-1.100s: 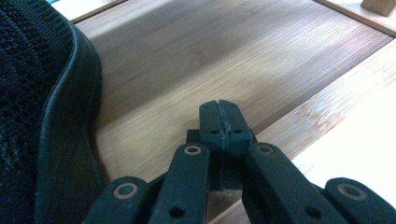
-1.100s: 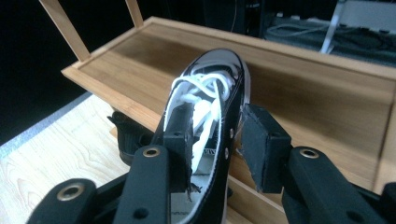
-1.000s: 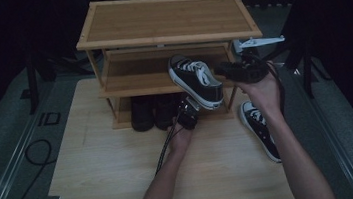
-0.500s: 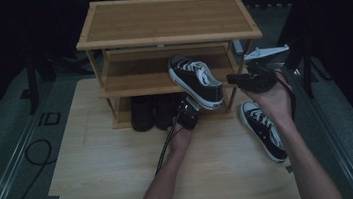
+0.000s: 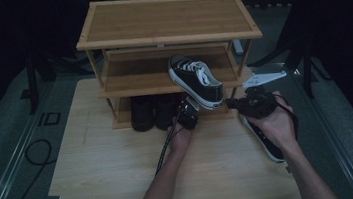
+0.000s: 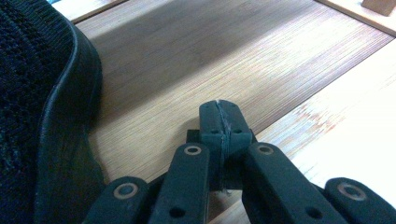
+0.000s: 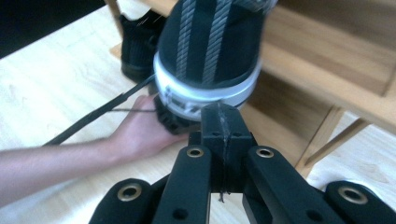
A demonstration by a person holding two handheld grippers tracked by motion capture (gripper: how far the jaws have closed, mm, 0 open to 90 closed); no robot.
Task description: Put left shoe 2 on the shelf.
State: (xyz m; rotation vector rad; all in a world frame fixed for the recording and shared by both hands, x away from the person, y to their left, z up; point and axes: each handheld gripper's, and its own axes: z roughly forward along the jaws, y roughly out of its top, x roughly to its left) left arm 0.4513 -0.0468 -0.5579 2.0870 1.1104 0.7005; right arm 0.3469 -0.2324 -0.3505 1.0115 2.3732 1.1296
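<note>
- Sitting tilted at the front edge of the shoe rack's (image 5: 165,17) middle shelf (image 5: 132,79), the black sneaker (image 5: 196,79) has its toe over the board and its white-soled heel hanging out toward the person
- Judging by that, the shelving is partly done: this sneaker is not yet pushed in flat, and its mate (image 5: 270,146) lies on the table (image 5: 113,177) under the right hand
- A pair of dark shoes (image 5: 153,112) already stands on the bottom shelf
- Left claw (image 5: 189,114) is just below the overhanging heel, jaws pressed together with nothing between them; whether the heel rests on it I cannot tell
- Right claw (image 5: 233,103) is fully closed and empty too, its tip just beside the heel's rubber rim, seemingly placed to nudge the sneaker inward
</note>
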